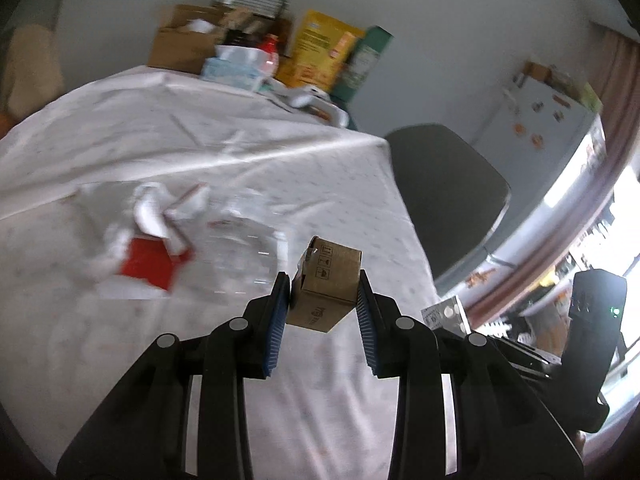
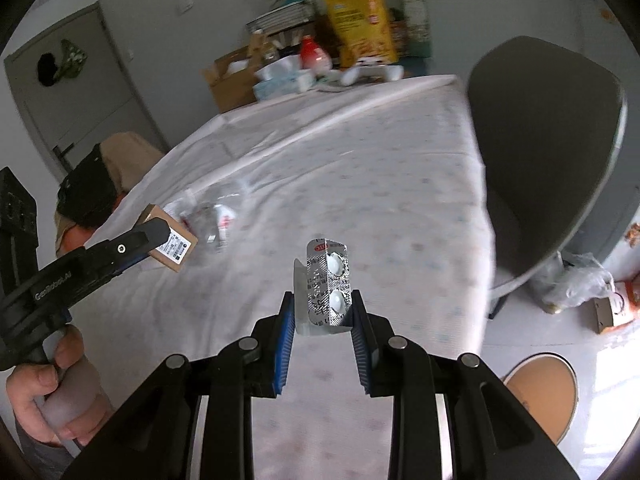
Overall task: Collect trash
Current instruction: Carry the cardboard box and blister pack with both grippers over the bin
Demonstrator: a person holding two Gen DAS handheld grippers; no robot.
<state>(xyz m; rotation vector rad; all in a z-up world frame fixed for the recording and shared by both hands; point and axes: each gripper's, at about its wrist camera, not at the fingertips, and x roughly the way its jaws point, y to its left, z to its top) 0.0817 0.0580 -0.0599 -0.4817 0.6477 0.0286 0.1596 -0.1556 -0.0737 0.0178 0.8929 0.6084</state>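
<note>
A: Closest in, what has each tool got?

B: The left gripper (image 1: 323,294) is partly closed, its blue pads pressed on the two sides of a small cardboard box (image 1: 326,284), lifted clear of the table (image 1: 200,152). The right gripper (image 2: 323,308) is narrowed onto a folded silver blister pack (image 2: 326,288) with two white pills showing, also held above the cloth.

A: Can you see one tool from the other?

B: Yes, from the right wrist the left gripper comes in at the left edge with the box in its tip, a hand (image 2: 48,392) wrapped round its handle.

A: And on the table beyond?

B: Just past the box lies a crumpled clear plastic bottle (image 1: 244,248), blurred, and beside it on the left a red and white torn package (image 1: 148,240). Both rest on the white tablecloth.

A: Farther back?

B: At the far edge, against the wall, a brown open carton (image 1: 180,44), a yellow snack bag (image 1: 320,54), a green box (image 1: 366,62) and a white game controller (image 2: 372,72). A dark chair (image 2: 544,152) stands off the table's right side
</note>
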